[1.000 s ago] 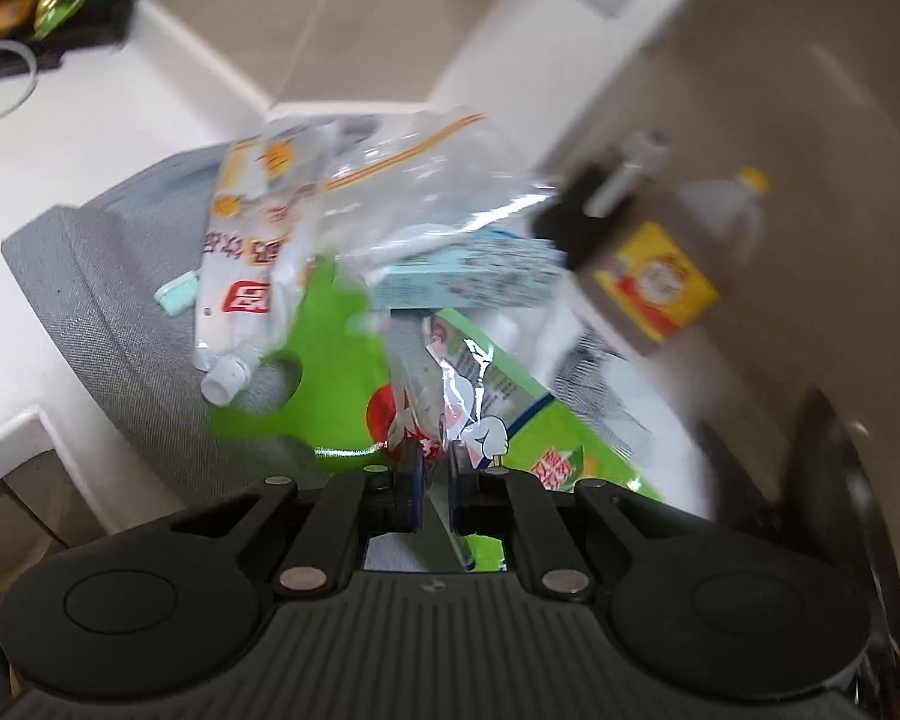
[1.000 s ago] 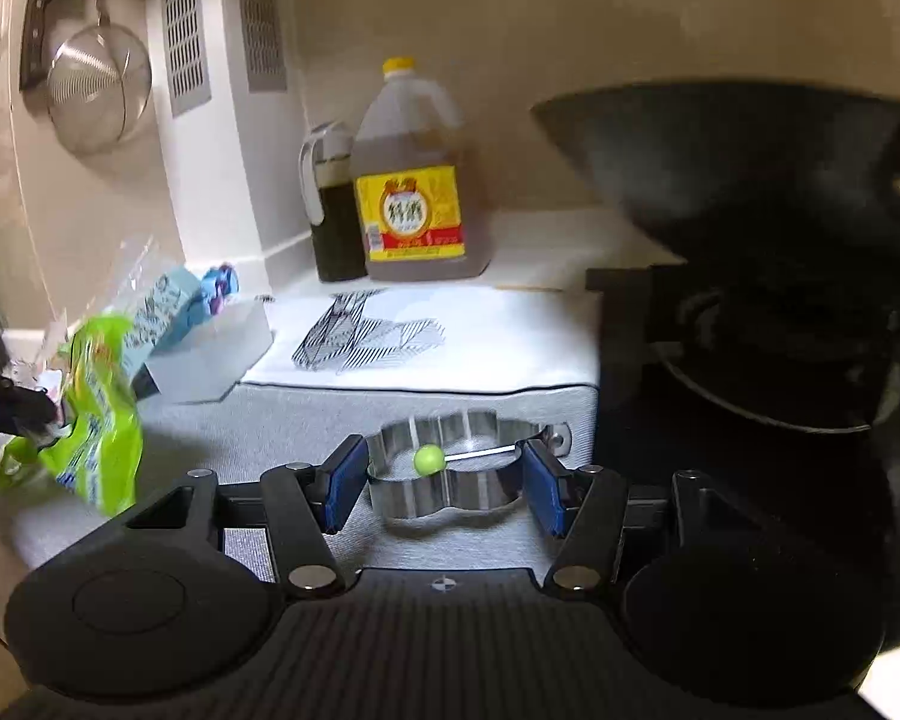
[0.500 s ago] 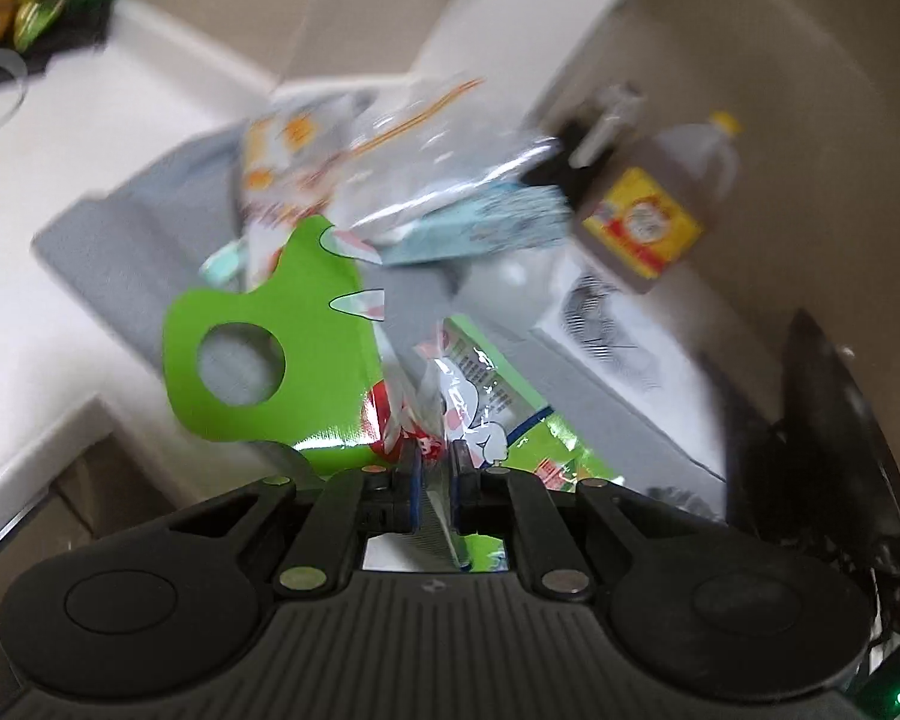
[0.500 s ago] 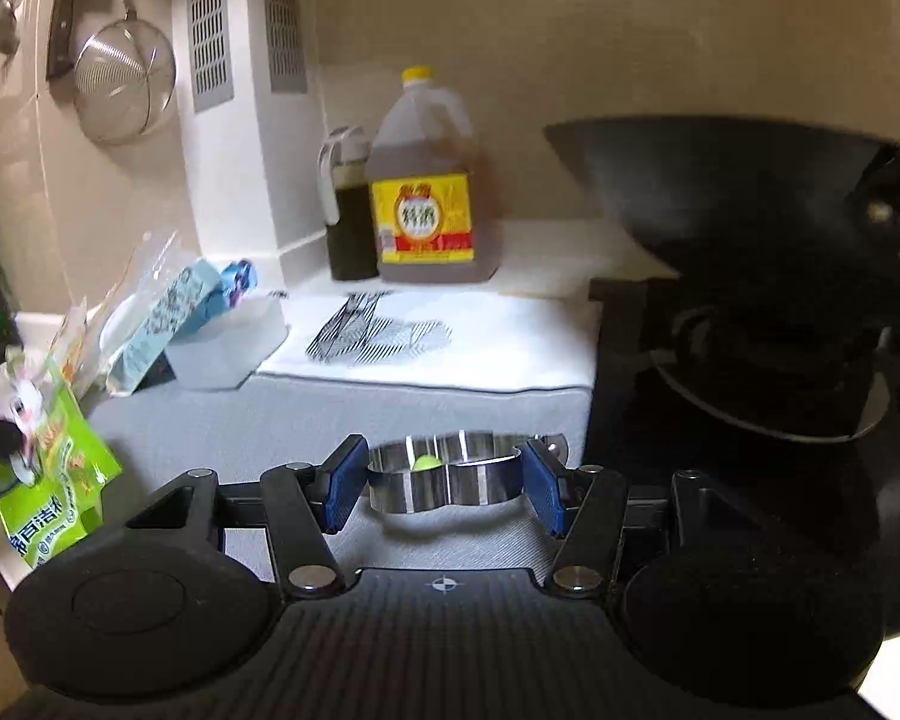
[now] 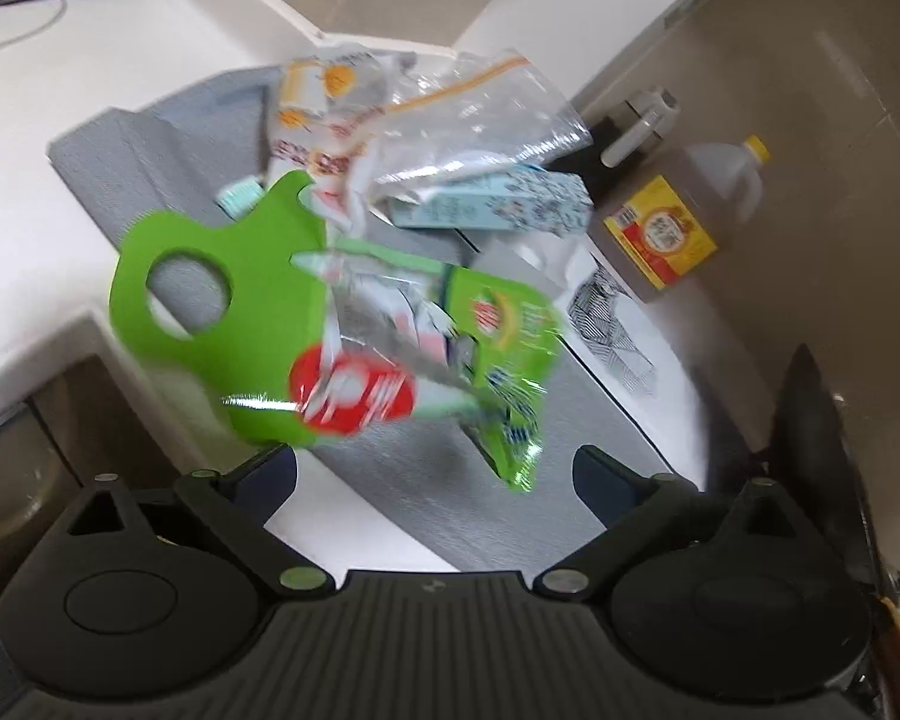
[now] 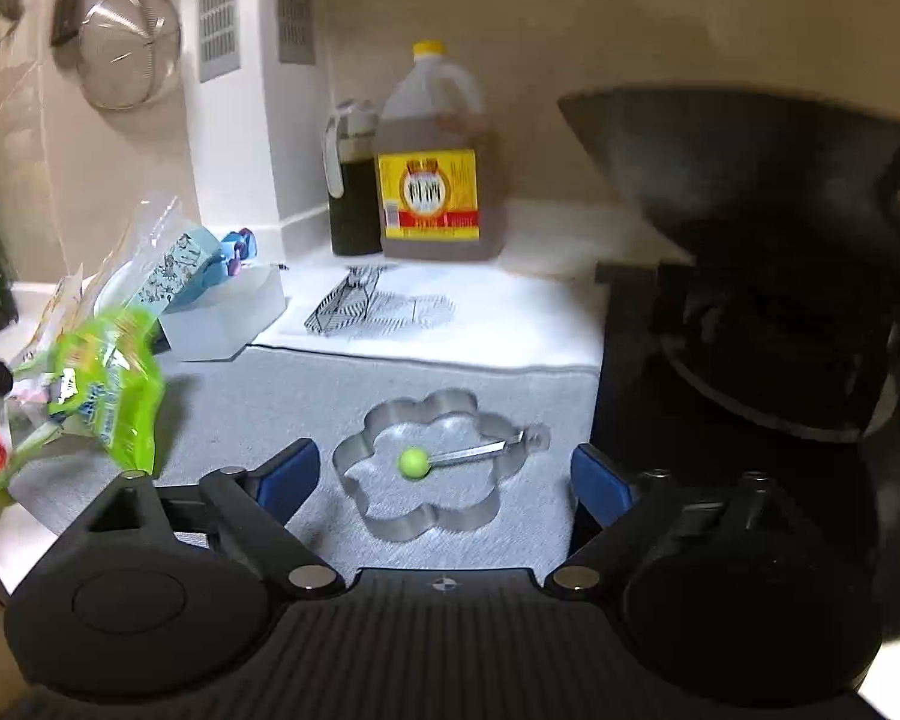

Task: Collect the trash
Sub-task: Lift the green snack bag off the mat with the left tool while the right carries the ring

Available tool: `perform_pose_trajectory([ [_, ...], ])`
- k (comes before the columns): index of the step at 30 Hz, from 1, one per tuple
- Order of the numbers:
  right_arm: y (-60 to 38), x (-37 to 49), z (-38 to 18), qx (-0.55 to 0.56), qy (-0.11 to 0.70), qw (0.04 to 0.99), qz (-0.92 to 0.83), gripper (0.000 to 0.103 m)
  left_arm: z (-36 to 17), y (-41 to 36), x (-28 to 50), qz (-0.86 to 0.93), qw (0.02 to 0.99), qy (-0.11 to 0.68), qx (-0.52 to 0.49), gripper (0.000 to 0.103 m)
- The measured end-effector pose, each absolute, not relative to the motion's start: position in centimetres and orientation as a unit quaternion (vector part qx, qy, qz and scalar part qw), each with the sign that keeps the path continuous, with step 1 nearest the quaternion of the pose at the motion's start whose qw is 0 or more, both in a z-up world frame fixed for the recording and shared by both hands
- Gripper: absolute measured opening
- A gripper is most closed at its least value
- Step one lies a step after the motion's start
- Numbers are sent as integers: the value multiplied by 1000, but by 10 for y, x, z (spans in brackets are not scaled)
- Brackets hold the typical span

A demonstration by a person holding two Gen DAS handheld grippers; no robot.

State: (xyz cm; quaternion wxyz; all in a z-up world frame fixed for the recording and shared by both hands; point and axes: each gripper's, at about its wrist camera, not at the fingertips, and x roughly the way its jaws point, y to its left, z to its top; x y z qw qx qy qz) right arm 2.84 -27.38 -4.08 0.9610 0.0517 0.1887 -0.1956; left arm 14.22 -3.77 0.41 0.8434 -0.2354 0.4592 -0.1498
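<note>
Nearest, left gripper (image 5: 438, 468): jaws wide apart, clamped on nothing. Just ahead, a green snack bag (image 5: 390, 324), blurred and apparently loose in the air between and beyond the fingertips, probably mid-drop; no bin or trash bag visible beneath it, so landing place unknown. Same bag at the left edge of the right wrist view (image 6: 99, 390), over the near corner of the grey mat (image 6: 282, 396).

Right gripper (image 6: 444, 480): jaws likewise apart, holding nothing, hovering over a flower-shaped metal mould (image 6: 432, 468) lying flat on the mat, a green-tipped pin resting across it.

Further back, the remaining litter in a heap on the mat: a white-and-orange pouch (image 5: 324, 120), a crumpled clear plastic bag (image 5: 480, 120), a pale blue patterned carton (image 5: 510, 210), a translucent container (image 6: 228, 318). Beyond those, a printed paper sheet (image 6: 426, 318), then a dark sauce jug (image 6: 351, 180) and a large oil bottle (image 6: 435, 162) against the wall; black wok (image 6: 750, 180) off to the right.

Progress: early, judging by the heap. One wrapper lifted and let go; several pieces not yet collected.
</note>
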Motion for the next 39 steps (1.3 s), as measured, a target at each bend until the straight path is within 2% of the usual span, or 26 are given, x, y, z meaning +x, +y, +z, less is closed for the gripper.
perform_pose_trajectory([
  [4,-278,37,-39,26,190,959,-207,99,2,-44,144,-158,832,471,-249,100],
  [7,-285,40,-40,42,201,959,-195,100,9,-47,138,-166,847,460,-210,100],
  [9,-286,39,-41,47,203,960,-189,101,19,-49,128,-184,867,437,-152,100],
  [13,-285,34,-46,53,210,960,-178,102,44,-58,105,-219,909,354,31,103],
  [15,-285,34,-47,55,212,960,-176,102,52,-68,107,-234,906,337,105,103],
  [21,-287,39,-47,55,219,958,-179,102,46,-115,142,-280,863,358,220,103],
  [30,-289,60,-43,17,240,955,-175,103,-4,-147,186,-264,826,421,265,101],
  [31,-288,66,-46,10,252,952,-175,103,-9,-149,187,-257,825,426,269,97],
  [33,-288,77,-52,8,283,942,-182,103,-16,-150,188,-244,821,437,274,59],
  [34,-287,76,-51,10,276,943,-184,102,-15,-149,188,-243,824,438,263,48],
  [35,-285,74,-50,10,268,946,-181,93,-13,-147,187,-247,826,440,251,30],
  [36,-285,71,-49,11,259,950,-176,83,-10,-145,185,-246,830,439,239,26],
  [39,-282,62,-48,4,237,953,-189,82,5,-137,173,-251,849,416,205,15],
])
